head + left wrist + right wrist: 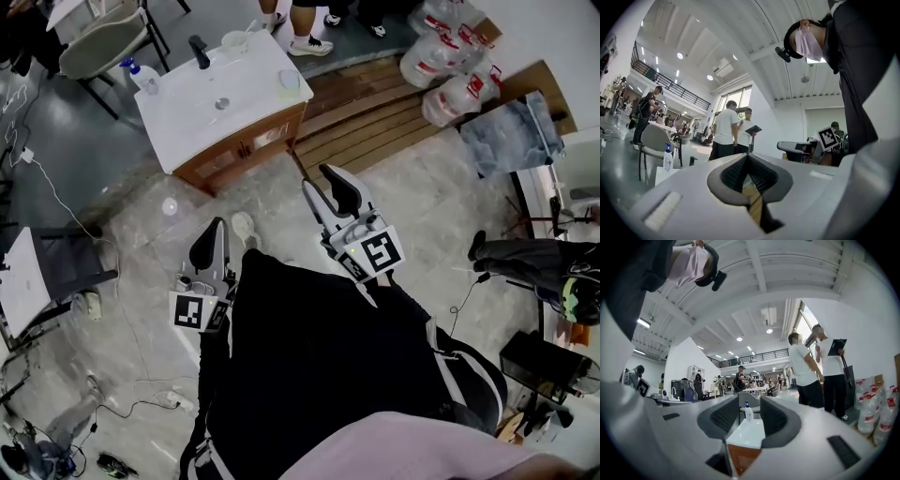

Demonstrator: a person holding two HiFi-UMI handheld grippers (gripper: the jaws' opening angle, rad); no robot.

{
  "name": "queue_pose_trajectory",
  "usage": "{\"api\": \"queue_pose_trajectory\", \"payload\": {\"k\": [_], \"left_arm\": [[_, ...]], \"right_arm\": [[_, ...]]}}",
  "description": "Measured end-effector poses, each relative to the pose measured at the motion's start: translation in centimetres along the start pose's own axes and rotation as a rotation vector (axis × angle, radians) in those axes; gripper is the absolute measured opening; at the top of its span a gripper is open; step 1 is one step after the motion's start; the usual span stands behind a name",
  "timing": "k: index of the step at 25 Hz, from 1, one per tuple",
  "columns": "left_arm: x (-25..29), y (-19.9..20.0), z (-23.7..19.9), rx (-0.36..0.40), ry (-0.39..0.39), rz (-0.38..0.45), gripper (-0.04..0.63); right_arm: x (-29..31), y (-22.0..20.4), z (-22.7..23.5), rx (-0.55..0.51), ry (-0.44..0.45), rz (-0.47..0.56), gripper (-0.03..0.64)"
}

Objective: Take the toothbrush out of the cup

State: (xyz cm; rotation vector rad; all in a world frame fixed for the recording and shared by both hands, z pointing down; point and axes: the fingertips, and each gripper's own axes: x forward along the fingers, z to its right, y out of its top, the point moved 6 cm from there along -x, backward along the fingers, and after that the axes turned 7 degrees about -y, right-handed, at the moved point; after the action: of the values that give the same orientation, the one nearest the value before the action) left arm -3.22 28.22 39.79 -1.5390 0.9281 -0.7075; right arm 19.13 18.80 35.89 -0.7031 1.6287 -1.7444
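Observation:
A pale cup (234, 41) with a toothbrush (250, 28) standing in it sits at the far edge of the white vanity top (202, 112), next to the black tap (199, 51). Both grippers hang over the floor, well short of the vanity. My right gripper (321, 183) points toward the cabinet's right corner; its jaws stand wide apart with nothing between them. In the right gripper view the vanity top (747, 431) and a pump bottle (748, 411) show between the right gripper's (743, 412) pads. My left gripper (214, 231) is lower left with its jaws together and empty, as the left gripper (747, 157) view confirms.
A second cup (289, 82) stands at the vanity's right edge and a blue-capped bottle (142, 77) at its left. Wooden slats (375, 112) and water jugs (450, 66) lie to the right. A chair (98, 47) and floor cables (56, 197) are to the left. People stand beyond the vanity (806, 371).

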Motion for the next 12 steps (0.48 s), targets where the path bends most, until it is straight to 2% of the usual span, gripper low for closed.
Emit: {"api": "queue_pose_trajectory", "payload": {"k": [3,7,12], "left_arm": [[2.5,0.5,-4.5,0.008,-0.025,0.034,0.002],[6.6,2.3,-12.2,0.014,-0.073,0.122,0.003],[10.4,5.0,-22.1,0.055,-0.099,0.111,0.003]], "right_arm": [[4.6,-0.5,0.7,-0.012,-0.016,-0.001,0.146],[12.3,-1.1,1.6,-0.029,-0.045,-0.008,0.145],[22.8,-2.6,3.3,0.012,-0.088,-0.072,0.143]]}}
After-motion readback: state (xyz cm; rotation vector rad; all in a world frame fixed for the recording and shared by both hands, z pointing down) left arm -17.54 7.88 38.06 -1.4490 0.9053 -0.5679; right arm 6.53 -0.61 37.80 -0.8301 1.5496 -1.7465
